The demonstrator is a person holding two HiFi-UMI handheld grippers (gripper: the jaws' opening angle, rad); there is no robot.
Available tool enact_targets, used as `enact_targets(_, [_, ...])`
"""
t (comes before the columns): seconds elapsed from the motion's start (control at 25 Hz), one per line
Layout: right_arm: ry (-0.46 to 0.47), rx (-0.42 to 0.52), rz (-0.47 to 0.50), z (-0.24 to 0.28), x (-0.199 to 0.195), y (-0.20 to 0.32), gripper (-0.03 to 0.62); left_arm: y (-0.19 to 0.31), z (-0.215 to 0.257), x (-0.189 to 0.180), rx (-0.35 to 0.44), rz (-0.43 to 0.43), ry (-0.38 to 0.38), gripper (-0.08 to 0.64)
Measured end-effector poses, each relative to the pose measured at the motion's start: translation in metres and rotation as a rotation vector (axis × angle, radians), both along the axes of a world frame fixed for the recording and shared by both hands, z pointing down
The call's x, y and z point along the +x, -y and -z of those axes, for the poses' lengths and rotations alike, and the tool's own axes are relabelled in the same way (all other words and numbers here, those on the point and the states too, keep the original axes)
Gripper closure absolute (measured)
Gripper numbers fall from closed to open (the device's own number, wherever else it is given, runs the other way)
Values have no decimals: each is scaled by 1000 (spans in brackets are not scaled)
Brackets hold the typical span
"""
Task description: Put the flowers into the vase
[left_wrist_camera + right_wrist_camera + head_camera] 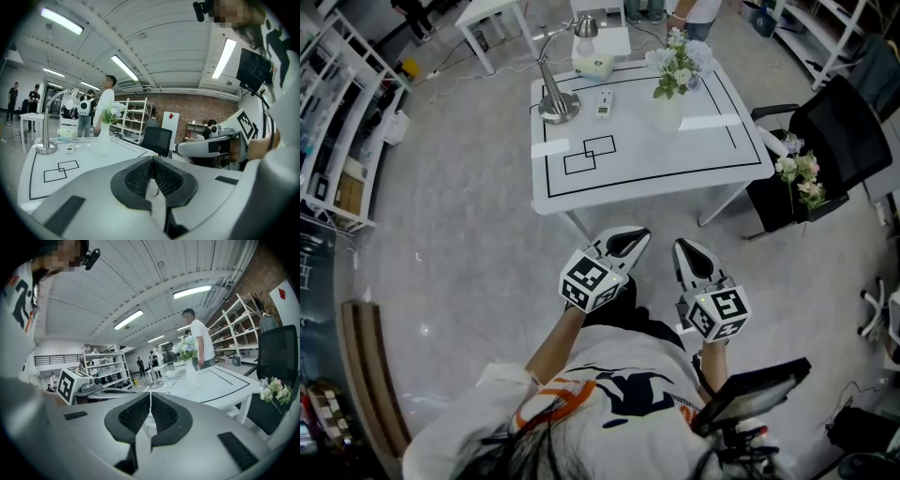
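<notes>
The white table (647,173) takes up the middle of the floor, with a black border line marked on its top. A black chair (839,141) stands just beside its right corner. The person stands short of the table's near edge, both tongs out in front and well apart from everything on it. The left gripper (630,241) has its jaws pressed together with nothing between them. The right gripper (686,249) is likewise closed and empty. A desk lamp (555,101) sits at the table's far left. The white vase (667,114) stands upright toward the far right, with 1 bunch of blue and white flowers (678,64) in it. A 2nd bunch, the pale flowers (800,176), lies on the chair seat. A small remote (604,103) lies just beside the lamp's base.
</notes>
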State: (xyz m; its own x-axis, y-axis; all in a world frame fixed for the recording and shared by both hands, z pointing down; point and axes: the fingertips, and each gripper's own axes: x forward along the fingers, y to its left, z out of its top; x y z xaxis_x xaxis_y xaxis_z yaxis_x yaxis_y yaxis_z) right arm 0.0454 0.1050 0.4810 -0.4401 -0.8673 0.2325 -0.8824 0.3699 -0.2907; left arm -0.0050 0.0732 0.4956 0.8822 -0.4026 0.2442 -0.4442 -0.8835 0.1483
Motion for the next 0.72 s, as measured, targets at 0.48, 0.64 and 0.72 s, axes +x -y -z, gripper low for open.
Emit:
enact_targets(0.48, [-18, -1, 16, 0, 2, 1, 578, -1, 0, 3, 9, 3, 14, 548])
enact_targets(0.64, [-16, -7, 11, -1, 7, 0, 578, -2, -1, 8, 4, -3, 19, 549])
enact_targets(0.72, [-14, -7, 6, -2, 10, -1, 578, -3, -2, 11, 3, -10, 22, 549])
